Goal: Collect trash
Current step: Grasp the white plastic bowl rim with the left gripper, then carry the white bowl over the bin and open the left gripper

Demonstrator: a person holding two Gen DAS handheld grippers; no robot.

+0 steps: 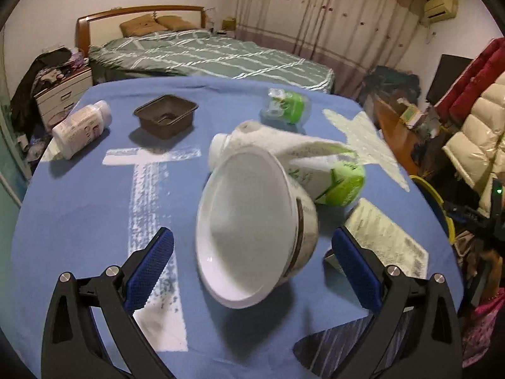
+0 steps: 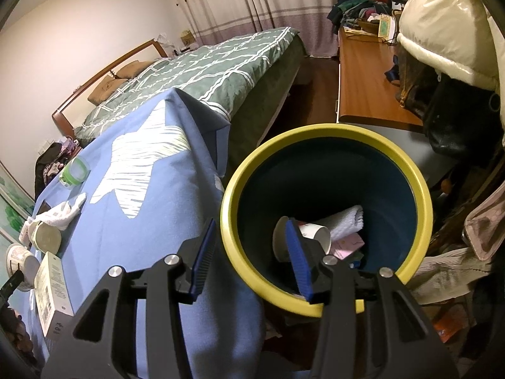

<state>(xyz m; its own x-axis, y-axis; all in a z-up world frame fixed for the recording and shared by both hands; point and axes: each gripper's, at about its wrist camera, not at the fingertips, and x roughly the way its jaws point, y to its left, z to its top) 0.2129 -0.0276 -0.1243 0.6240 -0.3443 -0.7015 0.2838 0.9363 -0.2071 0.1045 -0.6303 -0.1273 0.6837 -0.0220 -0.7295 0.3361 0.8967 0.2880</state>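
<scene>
Left gripper (image 1: 252, 271): we are holding its jaws spread wide around a white bowl (image 1: 249, 237) lying tipped on the blue cloth (image 1: 79, 208), pads apart from it. Labels are reading too blurred. Right gripper (image 2: 249, 259) is hanging half-spread, empty, over the yellow-rimmed bin (image 2: 419, 186).

The left gripper (image 1: 252, 271) tilts steeply downward with its two blue-padded fingers (image 1: 148, 271) spread wide, neither pad pressing on anything. The right gripper (image 2: 251, 259) also slants downward, its fingers (image 2: 298, 260) standing partly apart with nothing gripped between them, black linkage arms angling back from each.
</scene>
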